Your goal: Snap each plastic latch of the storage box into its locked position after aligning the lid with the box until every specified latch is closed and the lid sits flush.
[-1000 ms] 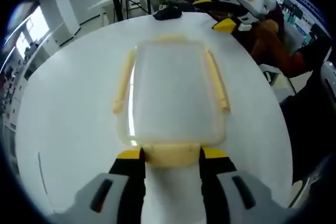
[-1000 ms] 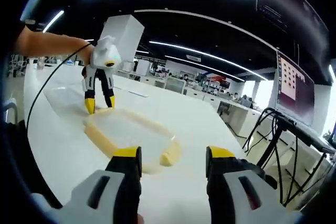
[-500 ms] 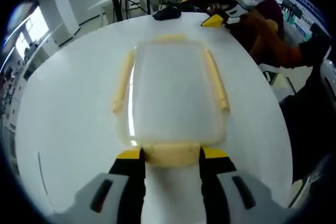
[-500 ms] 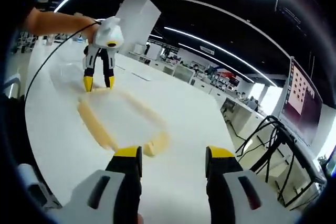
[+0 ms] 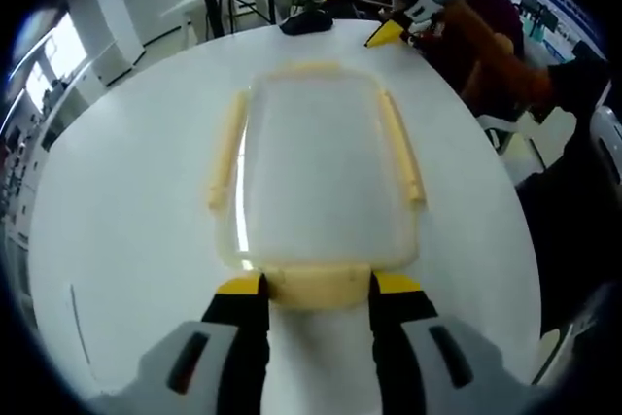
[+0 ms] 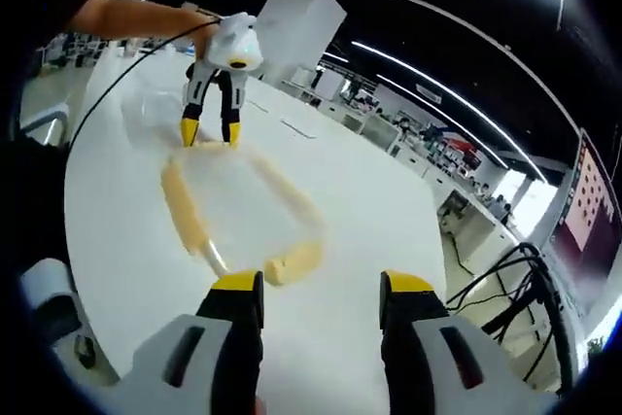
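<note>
The left claw [image 5: 318, 286] is bracketing the near end latch [image 5: 317, 285] of the storage box [image 5: 319, 167], its yellow tips standing either side of the latch, apparently touching its ends. I judge it is placed there to steady the box or ready that latch for pressing. The right claw [image 6: 321, 284] is hanging wide apart and holding nothing, above the desk [image 6: 369, 211] just off the box's opposite end, probably lining up for the far latch [image 6: 292, 261]. The box is lying flat mid-desk: a clear lid [image 5: 321, 157] seemingly seated, pale yellow latches on all four sides. Whether any is snapped shut, I cannot tell.
</note>
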Motion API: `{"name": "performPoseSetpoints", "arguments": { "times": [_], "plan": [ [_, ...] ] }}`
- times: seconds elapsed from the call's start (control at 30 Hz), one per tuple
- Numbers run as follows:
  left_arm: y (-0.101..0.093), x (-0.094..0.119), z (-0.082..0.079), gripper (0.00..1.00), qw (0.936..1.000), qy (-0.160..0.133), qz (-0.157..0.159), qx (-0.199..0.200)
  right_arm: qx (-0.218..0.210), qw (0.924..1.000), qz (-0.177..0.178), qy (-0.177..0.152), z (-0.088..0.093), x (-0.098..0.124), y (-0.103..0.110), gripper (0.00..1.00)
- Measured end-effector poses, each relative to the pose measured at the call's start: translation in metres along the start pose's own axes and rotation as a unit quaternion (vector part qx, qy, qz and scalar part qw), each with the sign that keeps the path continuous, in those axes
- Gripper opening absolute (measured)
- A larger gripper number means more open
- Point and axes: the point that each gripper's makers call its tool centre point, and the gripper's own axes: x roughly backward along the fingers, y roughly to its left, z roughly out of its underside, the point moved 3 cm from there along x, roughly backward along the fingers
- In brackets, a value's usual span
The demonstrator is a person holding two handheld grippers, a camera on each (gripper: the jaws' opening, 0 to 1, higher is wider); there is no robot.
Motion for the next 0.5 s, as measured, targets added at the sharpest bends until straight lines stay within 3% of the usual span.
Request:
{"name": "performPoseSetpoints", "arguments": {
  "times": [0.07,0.5],
  "plan": [
    [-0.0001,0.0000,0.0000,0.39,1.0000,0.000,0.000,0.000,0.025,0.9995,-0.020,0.004,0.0012,-0.0042,0.0036,0.47],
    [-0.0011,-0.0006,-0.0001,0.39,1.0000,-0.002,0.000,0.001,0.041,0.9962,-0.076,0.001,-0.0020,-0.0115,-0.0047,0.47]
  ]
}}
